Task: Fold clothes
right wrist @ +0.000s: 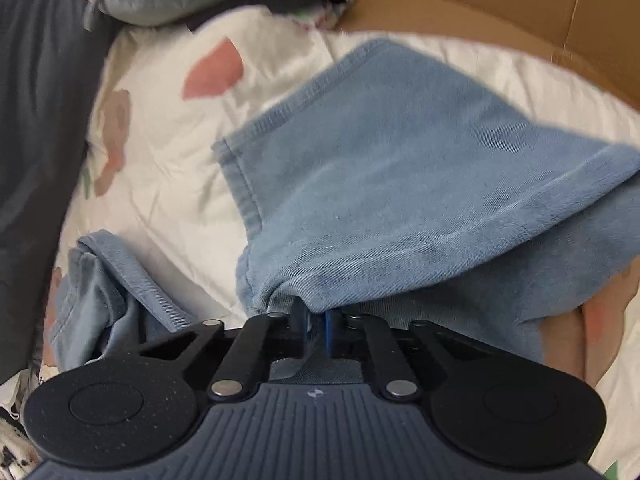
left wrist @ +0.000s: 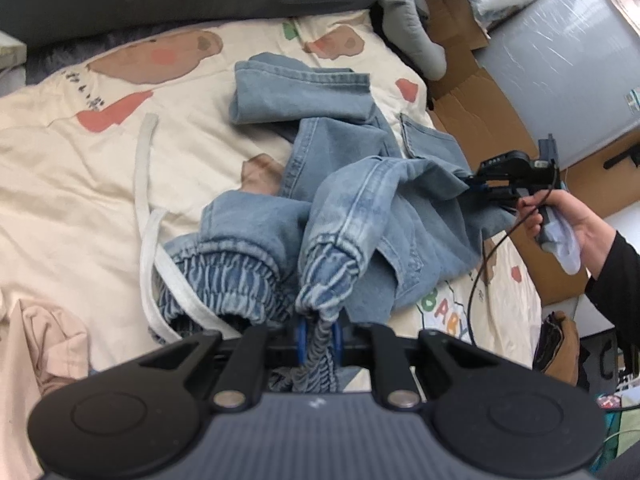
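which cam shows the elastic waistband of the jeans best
The left wrist view. There the gathered elastic waistband lies in plain sight on the bear-print bedsheet, with the left gripper shut on part of it. The right wrist view shows only plain denim clamped in the right gripper, no waistband.

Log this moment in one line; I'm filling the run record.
stage: mid-fold | left gripper: shut on light blue denim jeans waistband | right gripper: shut on jeans | surface: cream bear-print bedsheet

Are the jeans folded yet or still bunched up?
Still bunched up. The jeans lie crumpled on the bedspread, legs twisted, with the left gripper pinching the elastic waistband and the right gripper gripping another edge.
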Available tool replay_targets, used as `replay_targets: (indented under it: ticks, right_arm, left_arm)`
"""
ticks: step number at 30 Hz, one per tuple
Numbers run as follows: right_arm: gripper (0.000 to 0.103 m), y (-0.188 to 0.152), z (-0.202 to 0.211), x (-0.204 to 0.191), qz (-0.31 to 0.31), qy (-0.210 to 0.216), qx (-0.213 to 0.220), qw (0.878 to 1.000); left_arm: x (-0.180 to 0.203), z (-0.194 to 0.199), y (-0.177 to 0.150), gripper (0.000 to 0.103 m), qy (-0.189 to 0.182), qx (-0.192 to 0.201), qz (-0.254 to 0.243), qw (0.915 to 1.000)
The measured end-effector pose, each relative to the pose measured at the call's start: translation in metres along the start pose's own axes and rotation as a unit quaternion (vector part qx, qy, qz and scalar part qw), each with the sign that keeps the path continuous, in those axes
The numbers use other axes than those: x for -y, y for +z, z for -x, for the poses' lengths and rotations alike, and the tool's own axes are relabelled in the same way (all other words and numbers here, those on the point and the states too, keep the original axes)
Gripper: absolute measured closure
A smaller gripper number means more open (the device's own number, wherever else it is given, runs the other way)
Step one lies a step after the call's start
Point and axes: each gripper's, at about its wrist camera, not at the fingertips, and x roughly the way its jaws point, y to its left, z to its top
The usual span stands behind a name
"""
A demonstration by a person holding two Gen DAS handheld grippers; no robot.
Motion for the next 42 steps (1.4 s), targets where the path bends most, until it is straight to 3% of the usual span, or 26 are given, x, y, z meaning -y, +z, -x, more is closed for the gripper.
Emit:
replay_targets:
  ticks: [11, 22, 26, 32, 33, 34, 37, 42]
  right_arm:
    - [0.099, -0.014, 0.106, 0.056, -0.022, 0.016, 0.06, 0.998]
    - [0.103, -0.081, 0.207, 0.147, -0.099, 0.005, 0.11, 0.989]
    - [0.103, -0.115, 0.221, 0.184, -0.148, 0.011, 0.101, 0.984]
    - [0.102, -0.147, 0.207, 0.203, -0.179, 0.04, 0.076, 0.98]
    - [0.1, -0.149, 0.201, 0.201, -0.18, 0.045, 0.071, 0.98]
    - [0.091, -0.151, 0.193, 0.198, -0.182, 0.052, 0.066, 0.98]
    - [0.054, -0.152, 0.177, 0.187, -0.184, 0.082, 0.059, 0.978]
    - [0.053, -0.136, 0.142, 0.162, -0.176, 0.106, 0.045, 0.978]
  left_arm:
    - [0.044, 0.029, 0.021, 0.091, -0.008, 0.04, -0.08, 0.9959]
    - [0.086, 0.055, 0.03, 0.091, -0.012, 0.065, -0.128, 0.9896]
    - [0.096, 0.064, 0.022, 0.092, -0.012, 0.064, -0.142, 0.9878]
    - [0.097, 0.085, 0.004, 0.092, 0.001, 0.055, -0.152, 0.9868]
    - [0.097, 0.089, 0.002, 0.092, 0.005, 0.055, -0.156, 0.9862]
    - [0.098, 0.092, 0.0, 0.092, 0.01, 0.056, -0.16, 0.9855]
    - [0.094, 0.102, -0.007, 0.092, 0.023, 0.054, -0.161, 0.9853]
    - [0.081, 0.11, -0.021, 0.093, 0.041, 0.043, -0.143, 0.988]
